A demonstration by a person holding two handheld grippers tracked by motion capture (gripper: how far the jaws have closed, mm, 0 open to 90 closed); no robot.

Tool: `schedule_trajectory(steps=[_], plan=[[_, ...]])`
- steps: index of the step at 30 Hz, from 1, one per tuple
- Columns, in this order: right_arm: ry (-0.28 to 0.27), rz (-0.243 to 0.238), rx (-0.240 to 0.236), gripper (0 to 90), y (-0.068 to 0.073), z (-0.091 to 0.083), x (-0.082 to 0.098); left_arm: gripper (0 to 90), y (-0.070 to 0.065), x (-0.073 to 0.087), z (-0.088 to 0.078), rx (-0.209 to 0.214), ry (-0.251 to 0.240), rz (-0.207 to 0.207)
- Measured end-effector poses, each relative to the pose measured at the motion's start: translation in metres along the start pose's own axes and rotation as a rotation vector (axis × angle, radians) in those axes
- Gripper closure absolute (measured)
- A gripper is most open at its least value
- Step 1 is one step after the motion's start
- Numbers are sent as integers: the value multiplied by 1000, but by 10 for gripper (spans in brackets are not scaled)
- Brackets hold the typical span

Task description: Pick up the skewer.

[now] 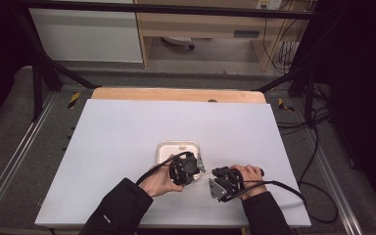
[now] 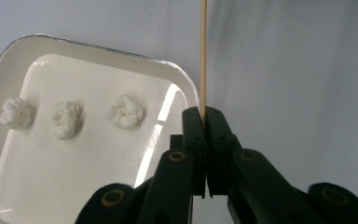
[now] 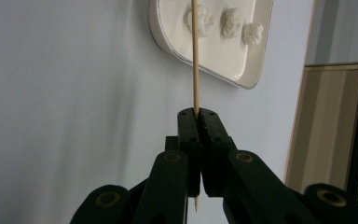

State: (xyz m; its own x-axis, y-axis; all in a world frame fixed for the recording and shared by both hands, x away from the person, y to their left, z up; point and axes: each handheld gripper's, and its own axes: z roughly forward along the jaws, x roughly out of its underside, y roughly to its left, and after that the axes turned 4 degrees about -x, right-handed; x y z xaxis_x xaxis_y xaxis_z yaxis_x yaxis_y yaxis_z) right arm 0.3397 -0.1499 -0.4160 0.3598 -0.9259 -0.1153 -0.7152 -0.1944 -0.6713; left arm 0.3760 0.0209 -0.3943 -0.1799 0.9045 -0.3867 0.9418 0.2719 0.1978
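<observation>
Left gripper [image 2: 204, 114]: jaws clamped on wooden skewer [image 2: 203, 51], which rises toward twelve o'clock; right gripper [image 3: 198, 114]: jaws clamped on the same skewer; white tray [image 2: 98, 51] at ten o'clock beyond, bearing three popcorn pieces [image 2: 126, 111]; white table [image 1: 127, 127] beneath.

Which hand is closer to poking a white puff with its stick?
Probably the right. The right gripper is shut on a stick that points at the tray and crosses a puff. In the left gripper the stick runs past the tray's corner, over the table.
</observation>
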Motion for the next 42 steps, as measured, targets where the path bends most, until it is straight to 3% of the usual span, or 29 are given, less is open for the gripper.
schedule_trajectory(steps=[4,5,6,9,10,11,15,19,20,21,26,30,38,42], plan=[[-15,39,7,865,-1,-2,1,886,0,2,-2,-9,-15,3],[-35,75,0,802,-3,-4,2,886,0,3,-2,-11,-15,-3],[-35,75,0,802,-3,-4,2,886,0,5,-2,-21,-17,-9],[-53,166,10,654,-7,-8,7,886,5,13,-5,-36,-17,-32],[-94,270,21,566,-10,-10,10,886,6,16,-6,-42,-16,-41],[-94,270,21,566,-10,-10,10,886,8,19,-8,-45,-20,-52],[-158,486,30,413,-15,-15,20,886,14,34,-17,-67,-31,-85],[-164,674,15,276,-17,-15,29,886,19,52,-27,-96,-59,-144],[-174,752,5,219,-17,-13,34,886,20,57,-30,-101,-67,-160],[-174,752,5,219,-17,-13,34,886,21,63,-31,-110,-80,-181],[-196,905,-38,116,-12,-7,45,886,20,92,-38,-141,-136,-260],[-210,991,-86,56,-10,-1,47,885,16,114,-41,-165,-207,-334],[-300,1142,-138,31,-15,4,41,885,9,152,-48,-209,-308,-457],[-300,1172,-141,16,-20,7,37,885,10,167,-50,-224,-355,-504]])
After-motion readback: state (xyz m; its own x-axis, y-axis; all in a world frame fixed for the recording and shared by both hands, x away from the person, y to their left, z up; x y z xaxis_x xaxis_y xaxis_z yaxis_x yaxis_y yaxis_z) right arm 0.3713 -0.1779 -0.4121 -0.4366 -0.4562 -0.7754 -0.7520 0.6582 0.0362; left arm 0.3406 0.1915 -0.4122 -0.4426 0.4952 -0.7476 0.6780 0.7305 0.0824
